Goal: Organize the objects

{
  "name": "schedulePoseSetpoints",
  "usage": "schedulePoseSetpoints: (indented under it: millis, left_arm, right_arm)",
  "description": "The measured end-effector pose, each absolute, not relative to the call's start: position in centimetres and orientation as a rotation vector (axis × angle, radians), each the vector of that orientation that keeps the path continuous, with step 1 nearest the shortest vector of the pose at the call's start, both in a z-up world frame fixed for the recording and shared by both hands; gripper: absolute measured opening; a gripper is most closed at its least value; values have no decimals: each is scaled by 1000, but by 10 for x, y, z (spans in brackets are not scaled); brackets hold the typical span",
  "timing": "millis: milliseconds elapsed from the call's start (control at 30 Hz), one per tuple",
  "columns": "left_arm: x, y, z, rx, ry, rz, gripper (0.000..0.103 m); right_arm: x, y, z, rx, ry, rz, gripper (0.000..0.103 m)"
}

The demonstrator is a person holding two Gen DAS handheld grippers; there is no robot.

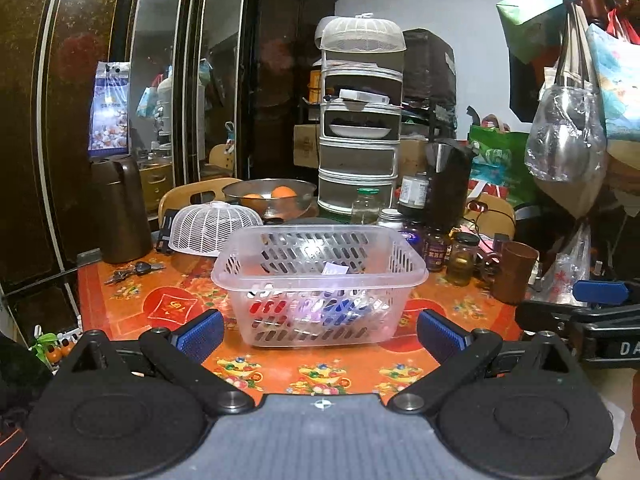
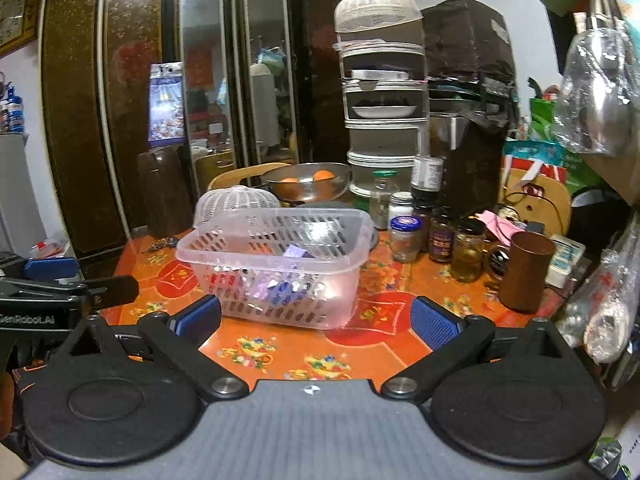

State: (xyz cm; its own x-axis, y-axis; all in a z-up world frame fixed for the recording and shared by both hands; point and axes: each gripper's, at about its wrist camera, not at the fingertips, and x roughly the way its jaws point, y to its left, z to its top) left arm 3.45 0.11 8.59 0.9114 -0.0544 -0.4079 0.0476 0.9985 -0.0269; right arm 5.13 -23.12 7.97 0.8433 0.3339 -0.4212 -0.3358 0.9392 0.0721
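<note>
A clear slotted plastic basket [image 1: 320, 276] stands on the orange patterned table [image 1: 160, 308]. Red, blue and silvery packets [image 1: 320, 308] lie in its bottom. My left gripper [image 1: 320, 334] is open and empty, held just in front of the basket. My right gripper [image 2: 316, 322] is open and empty, in front of the same basket [image 2: 276, 264] and a little to its right. Each gripper shows at the edge of the other's view, the right one in the left wrist view [image 1: 596, 292], the left one in the right wrist view [image 2: 52, 270].
Behind the basket are a white mesh food cover [image 1: 212, 226], a steel bowl with oranges [image 1: 270, 196] and a tiered food rack [image 1: 360, 120]. Jars [image 1: 462, 258] and a brown cup [image 1: 514, 272] stand at the right. A brown thermos [image 1: 120, 208] and keys [image 1: 132, 270] are at the left.
</note>
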Motion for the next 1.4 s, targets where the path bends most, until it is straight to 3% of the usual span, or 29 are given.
schedulePoseSetpoints:
  millis: [1400]
  left_arm:
    - [16, -2, 82, -53, 442, -43, 103]
  right_arm:
    - [46, -236, 81, 19, 459, 353, 103]
